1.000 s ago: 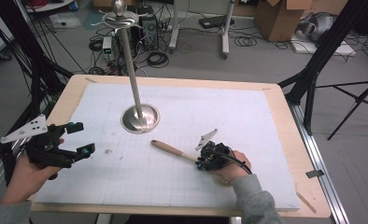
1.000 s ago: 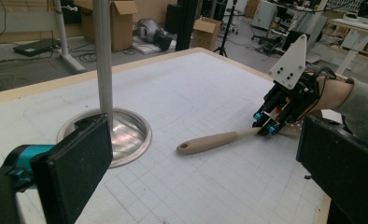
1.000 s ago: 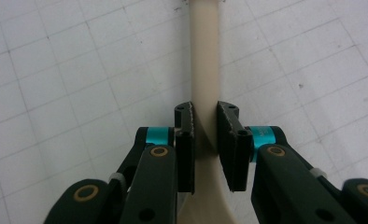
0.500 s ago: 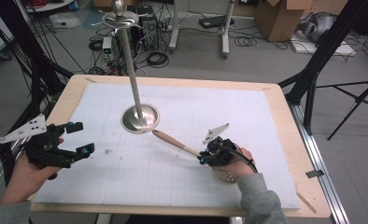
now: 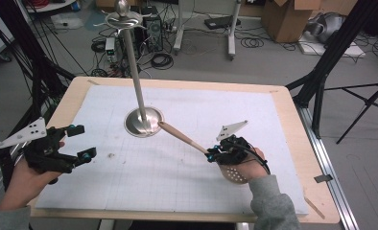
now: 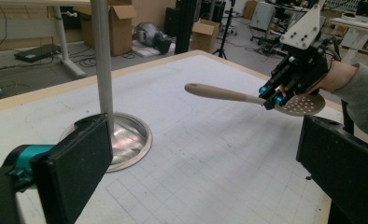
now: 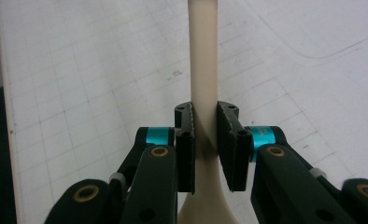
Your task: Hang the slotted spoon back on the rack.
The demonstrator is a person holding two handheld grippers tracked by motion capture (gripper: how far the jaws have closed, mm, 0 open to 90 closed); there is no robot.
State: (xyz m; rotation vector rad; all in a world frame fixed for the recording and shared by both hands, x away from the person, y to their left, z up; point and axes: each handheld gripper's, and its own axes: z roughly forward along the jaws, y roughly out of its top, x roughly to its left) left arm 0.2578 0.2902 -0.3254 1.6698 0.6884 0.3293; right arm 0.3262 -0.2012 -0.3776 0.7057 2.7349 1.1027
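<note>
Cluttered workshop floor lies beyond the desk point(image 5: 292, 124) with its gridded white mat. Clamped on the beige slotted spoon point(image 5: 187, 139) at its smooth neck, the right gripper point(image 5: 215, 154) holds it off the mat, perforated bowl behind, handle ahead toward the steel hanging stand point(image 5: 137, 93). Next, probably, lifting the handle to a hook. Open and empty, the left gripper point(image 5: 81, 143) waits.
</note>
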